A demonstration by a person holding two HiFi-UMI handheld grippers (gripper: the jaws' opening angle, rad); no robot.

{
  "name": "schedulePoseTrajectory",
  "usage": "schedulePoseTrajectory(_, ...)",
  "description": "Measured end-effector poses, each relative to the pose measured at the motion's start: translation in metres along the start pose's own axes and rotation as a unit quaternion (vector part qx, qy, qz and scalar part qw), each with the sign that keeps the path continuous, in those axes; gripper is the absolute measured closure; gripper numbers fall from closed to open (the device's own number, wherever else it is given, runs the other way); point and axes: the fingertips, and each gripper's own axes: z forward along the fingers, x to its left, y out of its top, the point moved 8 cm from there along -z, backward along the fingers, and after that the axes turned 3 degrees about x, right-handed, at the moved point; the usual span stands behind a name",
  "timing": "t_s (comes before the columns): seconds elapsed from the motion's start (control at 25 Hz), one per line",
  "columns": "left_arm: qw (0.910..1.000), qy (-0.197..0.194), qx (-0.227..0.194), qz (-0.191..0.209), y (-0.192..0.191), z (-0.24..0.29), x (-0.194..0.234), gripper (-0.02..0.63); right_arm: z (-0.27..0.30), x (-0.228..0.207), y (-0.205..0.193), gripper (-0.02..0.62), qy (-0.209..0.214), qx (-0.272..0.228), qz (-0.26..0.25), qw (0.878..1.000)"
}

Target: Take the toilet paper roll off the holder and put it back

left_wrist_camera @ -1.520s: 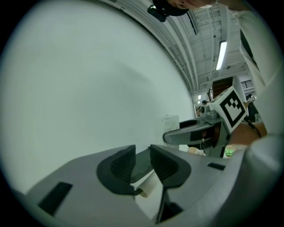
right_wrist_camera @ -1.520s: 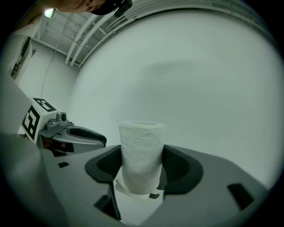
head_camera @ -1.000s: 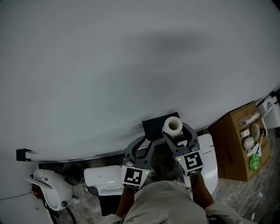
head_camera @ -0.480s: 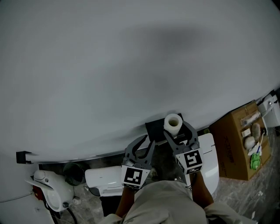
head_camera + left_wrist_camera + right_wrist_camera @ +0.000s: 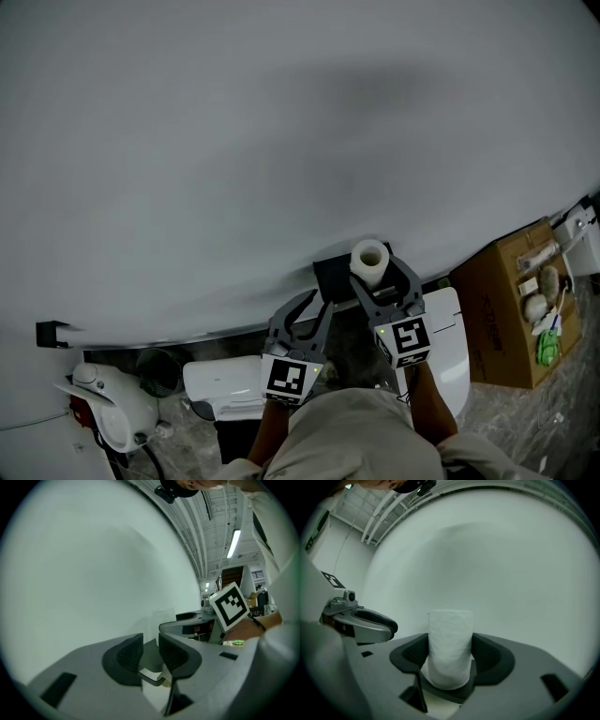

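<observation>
At the holder (image 5: 329, 277): we have the toilet paper roll (image 5: 369, 260) off; rehanging remains.
Right gripper (image 5: 450, 657): clamped on the roll.
Left gripper (image 5: 151, 651): barely parted, empty.

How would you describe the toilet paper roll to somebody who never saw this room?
Follow the grey wall down to the black holder at its lower edge. At the holder's right end, the right gripper grips the toilet paper roll: upright, white, hollow-cored.
</observation>
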Motion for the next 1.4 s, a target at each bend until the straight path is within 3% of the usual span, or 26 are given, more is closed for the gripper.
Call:
schedulePoseTrajectory(0.32,1.0,0.007,-0.002,0.004,0.003,-0.005,-0.005,0.497,-0.005,0.001,-0.003,0.284,0.007,0.01,-0.003,1.0)
schedulePoseTrajectory(0.76,0.9996,0.018,-0.015,0.015,0.014,-0.013,-0.023,0.497,-0.042,-0.001,0.001,0.305,0.007,-0.004,-0.008,1.0)
schedulePoseTrajectory(1.4,0.9982,0.051,-0.016,0.026,0.022,-0.019,-0.095,0.497,-0.121,-0.015,-0.007,0.336,0.042,-0.027,-0.011,0.999)
